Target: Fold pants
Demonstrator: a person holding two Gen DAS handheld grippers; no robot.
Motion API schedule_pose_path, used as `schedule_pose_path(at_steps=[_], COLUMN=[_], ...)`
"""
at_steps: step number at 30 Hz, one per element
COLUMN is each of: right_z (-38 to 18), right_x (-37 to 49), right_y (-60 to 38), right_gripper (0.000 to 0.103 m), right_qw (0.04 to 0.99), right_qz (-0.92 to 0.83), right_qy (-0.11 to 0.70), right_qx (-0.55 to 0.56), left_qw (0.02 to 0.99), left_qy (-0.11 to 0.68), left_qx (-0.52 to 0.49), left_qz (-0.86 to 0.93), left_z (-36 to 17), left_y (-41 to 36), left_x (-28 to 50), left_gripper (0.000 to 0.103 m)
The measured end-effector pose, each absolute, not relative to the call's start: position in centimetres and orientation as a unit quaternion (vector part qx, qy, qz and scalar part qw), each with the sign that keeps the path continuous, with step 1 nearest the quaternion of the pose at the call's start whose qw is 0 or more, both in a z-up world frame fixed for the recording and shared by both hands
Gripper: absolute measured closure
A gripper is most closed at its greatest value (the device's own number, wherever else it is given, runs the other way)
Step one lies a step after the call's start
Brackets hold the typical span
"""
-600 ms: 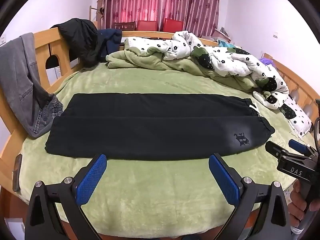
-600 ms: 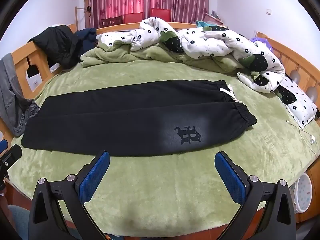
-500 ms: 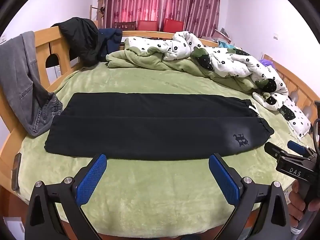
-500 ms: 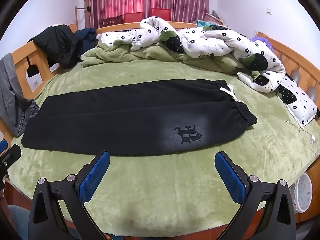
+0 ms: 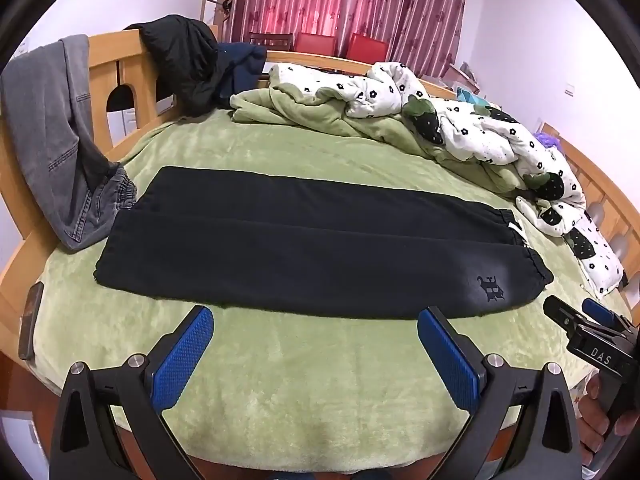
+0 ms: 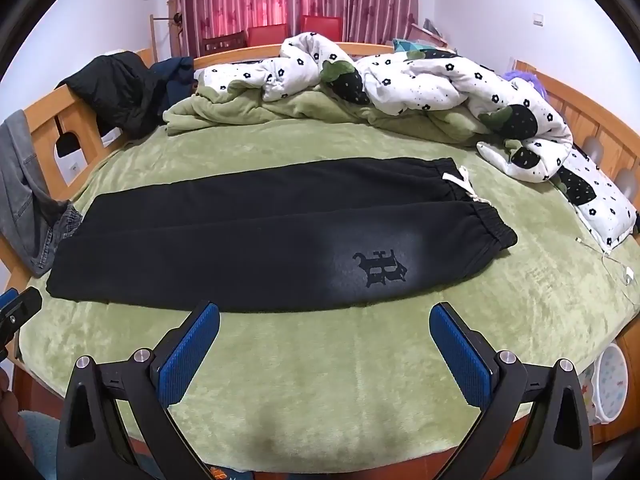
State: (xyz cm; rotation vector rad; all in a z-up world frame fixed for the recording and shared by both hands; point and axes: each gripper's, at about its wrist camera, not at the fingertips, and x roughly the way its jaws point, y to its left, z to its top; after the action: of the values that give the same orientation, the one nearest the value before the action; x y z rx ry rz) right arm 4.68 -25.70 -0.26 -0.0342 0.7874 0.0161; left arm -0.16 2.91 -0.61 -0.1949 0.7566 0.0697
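Black pants (image 5: 312, 248) lie flat across the green bed, legs side by side, cuffs at the left, waistband with a white drawstring (image 6: 466, 184) at the right; a dark emblem (image 6: 380, 268) sits near the waist. They also show in the right wrist view (image 6: 260, 244). My left gripper (image 5: 316, 344) is open and empty, held short of the pants' near edge. My right gripper (image 6: 326, 340) is open and empty, also short of that edge. The right gripper shows at the right edge of the left wrist view (image 5: 580, 324).
A bunched white floral quilt (image 6: 420, 80) and green blanket (image 5: 304, 116) lie at the back. Grey jeans (image 5: 60, 140) and a black jacket (image 5: 180, 56) hang on the wooden bed frame (image 5: 120, 64). A phone (image 5: 30, 320) lies at the left edge; a white cable (image 6: 608, 256) at the right.
Both grippers stay open. The left wrist view has drifted slightly, and the pants sit a little lower and nearer in it.
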Motion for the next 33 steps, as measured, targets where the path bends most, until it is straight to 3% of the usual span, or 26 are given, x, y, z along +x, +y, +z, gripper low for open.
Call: schedule_pose_path(at_steps=[33], right_z=[0.05], right_x=[4.39], right_y=[-25.51], right_gripper=[0.000], right_qw=[0.923], right_qz=[0.011], right_qy=[0.384], right_qx=[-0.016], left_qw=[0.921], left_qy=[0.376], left_qx=[-0.090], left_qz=[0.039], left_z=[-0.98], left_y=[2.73], left_x=[-0.09], left_gripper=[0.000])
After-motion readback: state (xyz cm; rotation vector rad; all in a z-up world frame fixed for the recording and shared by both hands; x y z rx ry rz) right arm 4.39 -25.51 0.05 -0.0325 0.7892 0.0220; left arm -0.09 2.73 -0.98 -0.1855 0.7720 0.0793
